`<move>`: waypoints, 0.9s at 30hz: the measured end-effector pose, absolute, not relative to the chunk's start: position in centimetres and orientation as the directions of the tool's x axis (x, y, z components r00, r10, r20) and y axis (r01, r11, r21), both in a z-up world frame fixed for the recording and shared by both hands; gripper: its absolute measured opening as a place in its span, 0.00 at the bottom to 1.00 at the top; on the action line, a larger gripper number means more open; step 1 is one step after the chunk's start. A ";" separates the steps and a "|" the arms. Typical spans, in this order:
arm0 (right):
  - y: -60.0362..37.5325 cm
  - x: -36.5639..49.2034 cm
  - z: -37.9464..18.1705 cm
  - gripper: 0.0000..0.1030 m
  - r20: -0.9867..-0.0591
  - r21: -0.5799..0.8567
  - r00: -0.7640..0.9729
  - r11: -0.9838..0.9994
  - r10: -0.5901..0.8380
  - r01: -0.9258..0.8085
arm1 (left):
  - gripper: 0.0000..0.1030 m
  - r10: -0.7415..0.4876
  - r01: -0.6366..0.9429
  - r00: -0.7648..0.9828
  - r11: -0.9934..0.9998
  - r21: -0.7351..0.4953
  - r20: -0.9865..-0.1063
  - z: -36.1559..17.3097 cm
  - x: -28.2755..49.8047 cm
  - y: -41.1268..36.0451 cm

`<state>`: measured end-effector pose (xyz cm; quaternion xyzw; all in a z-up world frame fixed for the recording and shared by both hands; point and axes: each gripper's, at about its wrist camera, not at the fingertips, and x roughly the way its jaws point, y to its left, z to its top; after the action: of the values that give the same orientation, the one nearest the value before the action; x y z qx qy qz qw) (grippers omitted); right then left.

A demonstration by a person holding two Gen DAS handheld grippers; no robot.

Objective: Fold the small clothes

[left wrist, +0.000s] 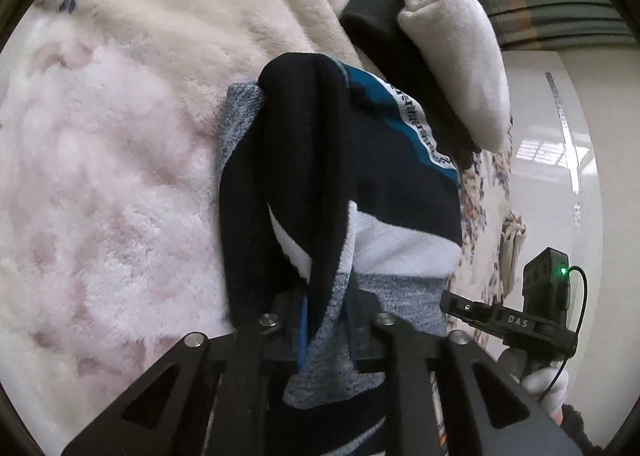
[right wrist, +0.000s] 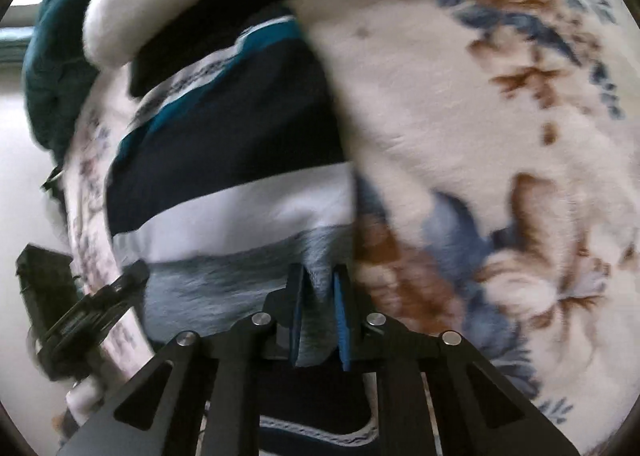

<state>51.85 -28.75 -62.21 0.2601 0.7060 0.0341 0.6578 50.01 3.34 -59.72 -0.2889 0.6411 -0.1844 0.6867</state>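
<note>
No containers in either view; everything lies on a plush floral blanket, cream w/ pink, blue and brown flowers.

Landmark = striped garment: bands of teal, navy, white and heathered grey-blue, w/ a lettered white trim strip along the teal band. It lies on the blanket, one navy flap folded up and over toward the left wrist cam.

Beyond the garment, touching its far edge: a black sock w/ a white sock lying on top of it.

Left gripper: jaws nearly closed, grey-blue hem of the garment bunched between the blue pads; navy flap drapes over the left finger.

Right gripper: jaws a narrow gap apart, a pinch of the same grey-blue hem pressed between the blue pads. View is motion-blurred.

Each cam catches the other tool off to the garment's side, held in a white-gloved hand.

Beyond the blanket's edge, past the socks: a dark teal quilted cloth, blurred.
</note>
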 end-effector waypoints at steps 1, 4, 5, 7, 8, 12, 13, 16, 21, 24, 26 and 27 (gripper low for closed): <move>-28.8 51.6 -62.0 0.15 -0.909 0.391 -0.010 0.860 0.417 0.328 | 0.24 -0.622 -0.094 0.115 0.769 -0.632 -0.774 -59.0 49.7 3.3; -29.7 49.9 -60.0 0.42 -0.876 0.447 -0.029 0.834 0.481 0.324 | 0.65 -0.608 -0.009 0.140 0.788 -0.615 -0.781 -55.9 47.3 3.5; -30.0 48.5 -59.0 0.61 -0.867 0.464 -0.030 0.827 0.498 0.318 | 0.67 -0.623 -0.006 0.152 0.775 -0.631 -0.767 -54.9 45.9 4.0; -30.4 45.9 -57.6 0.63 -0.846 0.496 -0.035 0.811 0.531 0.311 | 0.68 -0.644 -0.024 0.162 0.755 -0.655 -0.748 -53.3 43.1 5.0; -30.7 44.1 -57.0 0.63 -0.834 0.510 -0.052 0.802 0.550 0.310 | 0.68 -0.648 -0.043 0.163 0.749 -0.661 -0.745 -52.6 40.9 5.8; -32.6 36.1 -56.0 0.64 -0.808 0.516 -0.120 0.791 0.577 0.329 | 0.69 -0.634 -0.107 0.130 0.755 -0.647 -0.762 -52.0 33.8 7.5; -32.8 34.1 -56.1 0.64 -0.801 0.515 -0.135 0.786 0.583 0.342 | 0.69 -0.634 -0.123 0.113 0.755 -0.644 -0.765 -52.4 32.1 7.6; -33.3 27.7 -57.3 0.66 -0.770 0.512 -0.175 0.758 0.614 0.404 | 0.69 -0.594 -0.197 0.036 0.784 -0.588 -0.804 -55.0 25.9 8.3; -31.9 17.8 -61.8 0.66 -0.732 0.475 -0.252 0.740 0.632 0.476 | 0.69 -0.565 -0.234 -0.099 0.813 -0.533 -0.819 -60.7 19.6 6.8; -30.4 14.2 -64.3 0.66 -0.707 0.487 -0.276 0.731 0.651 0.478 | 0.69 -0.562 -0.186 -0.132 0.823 -0.536 -0.817 -62.7 17.4 5.9; -30.1 12.4 -65.7 0.67 -0.683 0.503 -0.272 0.706 0.678 0.499 | 0.69 -0.588 -0.183 -0.130 0.806 -0.563 -0.798 -63.7 16.5 5.8; -29.9 11.7 -66.6 0.67 -0.672 0.505 -0.270 0.694 0.689 0.513 | 0.69 -0.599 -0.195 -0.122 0.797 -0.572 -0.792 -63.8 16.4 5.9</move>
<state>11.72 -29.86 -66.56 0.3798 0.7912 0.0938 0.4700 16.39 5.94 -63.78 -0.2717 0.7301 -0.1670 0.6043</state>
